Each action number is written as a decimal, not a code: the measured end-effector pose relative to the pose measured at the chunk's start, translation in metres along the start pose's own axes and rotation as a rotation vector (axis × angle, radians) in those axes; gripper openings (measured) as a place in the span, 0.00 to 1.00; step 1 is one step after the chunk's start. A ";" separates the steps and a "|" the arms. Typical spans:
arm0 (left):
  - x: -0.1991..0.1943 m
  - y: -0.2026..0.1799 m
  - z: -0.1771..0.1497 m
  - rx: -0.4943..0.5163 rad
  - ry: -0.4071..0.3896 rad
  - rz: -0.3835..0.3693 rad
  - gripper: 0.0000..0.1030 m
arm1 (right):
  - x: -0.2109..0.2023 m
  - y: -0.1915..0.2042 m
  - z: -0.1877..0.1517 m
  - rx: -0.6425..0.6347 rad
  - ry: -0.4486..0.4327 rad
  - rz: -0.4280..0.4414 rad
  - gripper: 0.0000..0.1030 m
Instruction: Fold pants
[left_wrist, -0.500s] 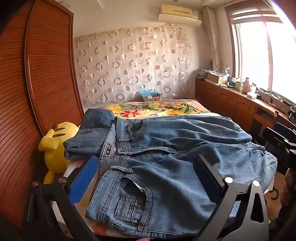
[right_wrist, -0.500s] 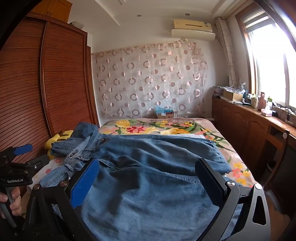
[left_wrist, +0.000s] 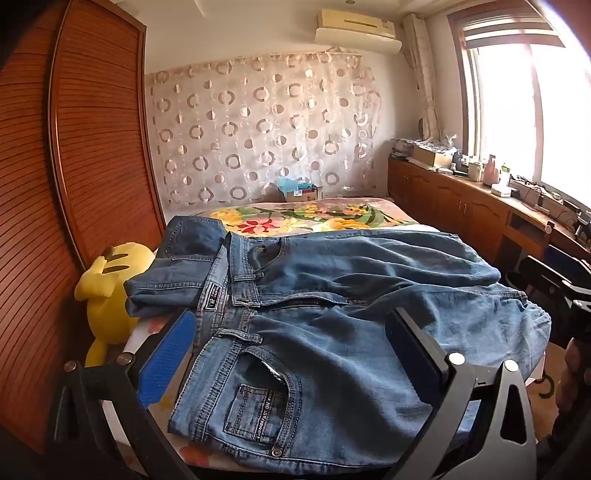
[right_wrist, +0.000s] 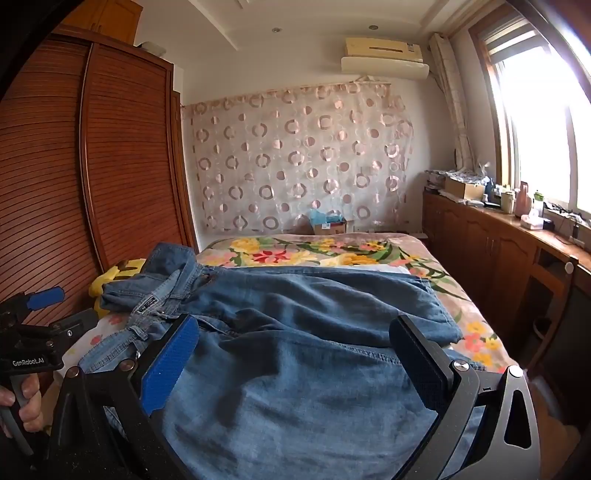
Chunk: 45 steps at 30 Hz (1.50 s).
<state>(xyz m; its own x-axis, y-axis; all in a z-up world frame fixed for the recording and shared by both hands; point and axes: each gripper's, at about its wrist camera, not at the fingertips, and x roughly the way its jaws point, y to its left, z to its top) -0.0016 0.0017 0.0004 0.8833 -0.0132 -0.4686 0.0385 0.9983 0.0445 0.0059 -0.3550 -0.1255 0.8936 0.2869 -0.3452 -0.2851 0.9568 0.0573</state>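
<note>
Left wrist view has the jeans (left_wrist: 332, 314) spread across the near end of the bed (left_wrist: 314, 218), waistband toward the left edge, legs running to the right edge, one leg lying over the other. A second darker denim piece (left_wrist: 173, 269) sits bunched at the left edge, touching the waistband. The left gripper (left_wrist: 288, 354) has its jaws spread as wide as they go, hanging over the front pocket area with nothing pinched between them. Right wrist view: the right gripper (right_wrist: 295, 362) is also wide open above the leg fabric, gripping nothing. A yellow plush toy (left_wrist: 107, 295) is wedged between the bed's left edge and the wooden wardrobe (left_wrist: 74, 166). Compared to half a second ago, pretty much nothing differs: the jeans lie the same and both claws are just as wide.
</note>
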 end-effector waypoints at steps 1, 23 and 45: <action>-0.001 0.000 0.000 0.001 0.001 0.002 1.00 | 0.000 -0.001 -0.001 0.003 0.002 0.001 1.00; -0.003 0.000 0.002 0.002 0.000 0.001 1.00 | -0.002 -0.003 -0.001 0.002 0.001 0.007 1.00; -0.003 -0.003 0.002 0.000 -0.004 0.000 1.00 | 0.000 -0.002 -0.001 0.002 0.001 0.005 1.00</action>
<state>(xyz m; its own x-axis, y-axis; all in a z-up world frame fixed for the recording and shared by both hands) -0.0036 -0.0014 0.0039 0.8851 -0.0130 -0.4653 0.0382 0.9983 0.0448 0.0062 -0.3573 -0.1270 0.8916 0.2921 -0.3461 -0.2893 0.9553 0.0610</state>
